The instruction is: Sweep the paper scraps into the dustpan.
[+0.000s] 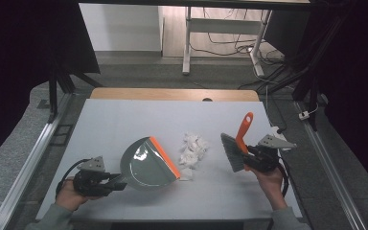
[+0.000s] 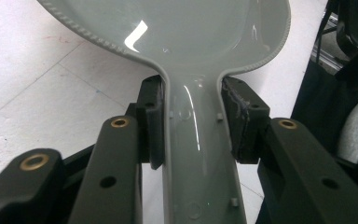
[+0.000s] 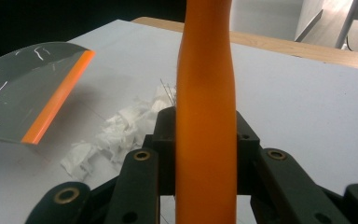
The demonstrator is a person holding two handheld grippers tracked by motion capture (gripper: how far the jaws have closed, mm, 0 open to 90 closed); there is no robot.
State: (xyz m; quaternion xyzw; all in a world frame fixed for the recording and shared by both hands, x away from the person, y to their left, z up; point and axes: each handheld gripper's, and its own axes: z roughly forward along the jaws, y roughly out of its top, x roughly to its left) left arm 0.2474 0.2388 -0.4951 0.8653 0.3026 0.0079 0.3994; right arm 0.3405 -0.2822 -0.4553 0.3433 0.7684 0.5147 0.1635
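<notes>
A grey dustpan [image 1: 146, 165] with an orange lip rests on the white table, its lip turned toward a pile of torn white paper scraps [image 1: 193, 151]. My left gripper [image 1: 117, 183] is shut on the dustpan's handle [image 2: 193, 154], pads pressed to both sides. A hand brush with an orange handle [image 1: 243, 132] and grey bristles [image 1: 232, 152] is held just right of the scraps. My right gripper [image 1: 248, 154] is shut on that orange handle [image 3: 206, 121]. In the right gripper view the scraps [image 3: 116, 133] lie left of the handle, with the dustpan [image 3: 28, 98] beyond them.
The white table [image 1: 139, 115] has a wooden strip along its far edge. Beyond it stand white desk legs [image 1: 188, 38] and loose cables [image 1: 249, 48] on the floor. Dark curtains hang at both sides, and metal rails run beside the table.
</notes>
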